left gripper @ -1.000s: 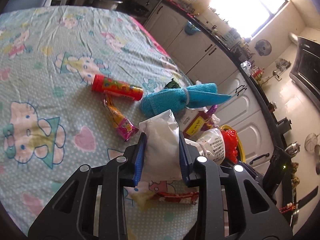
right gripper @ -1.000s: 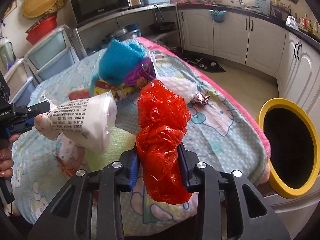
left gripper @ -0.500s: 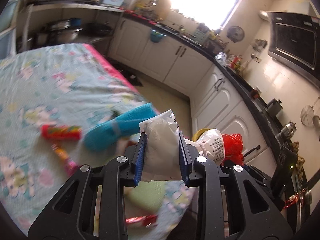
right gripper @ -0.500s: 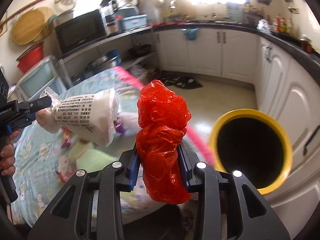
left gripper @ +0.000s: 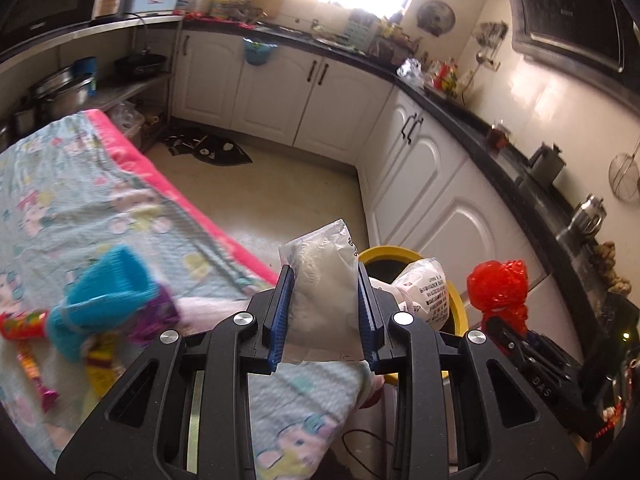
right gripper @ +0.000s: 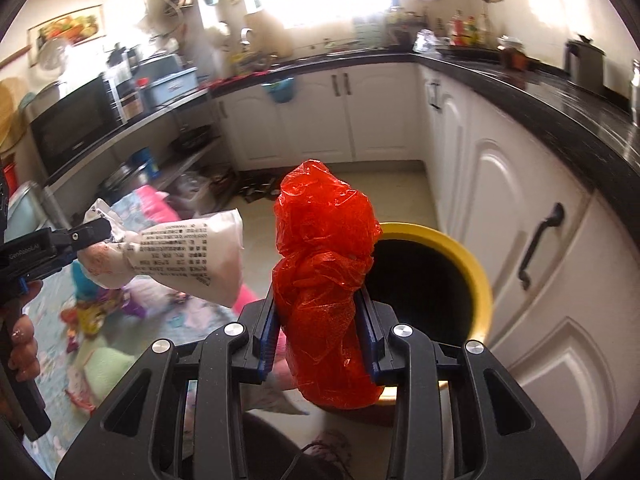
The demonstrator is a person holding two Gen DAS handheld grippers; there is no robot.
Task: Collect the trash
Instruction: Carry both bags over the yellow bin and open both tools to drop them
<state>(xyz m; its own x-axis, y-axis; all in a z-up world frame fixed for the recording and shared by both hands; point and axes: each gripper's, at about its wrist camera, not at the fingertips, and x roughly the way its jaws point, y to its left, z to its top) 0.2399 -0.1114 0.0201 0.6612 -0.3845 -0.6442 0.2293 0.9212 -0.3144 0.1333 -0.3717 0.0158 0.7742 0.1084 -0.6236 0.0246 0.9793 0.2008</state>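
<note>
Just beyond my right tool (right gripper: 316,320), pinching a crumpled red plastic bag (right gripper: 322,272), gapes the yellow-rimmed bin (right gripper: 476,276); left tool (left gripper: 323,312) (clamping a white printed pouch (left gripper: 320,280)) trails farther back.

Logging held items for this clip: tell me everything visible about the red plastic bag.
The red plastic bag is thin, glossy, translucent film, crumpled into a tall wrinkled bundle that stands roughly upright. The right gripper is shut on its lower half, the blue pads pressing both sides; the top bulges above the fingers and the bottom hangs below them. It is held in the air, in front of and partly overlapping the yellow bin with its dark opening. In the left wrist view it shows at the right, beyond the bin. Nothing else touches it.
</note>
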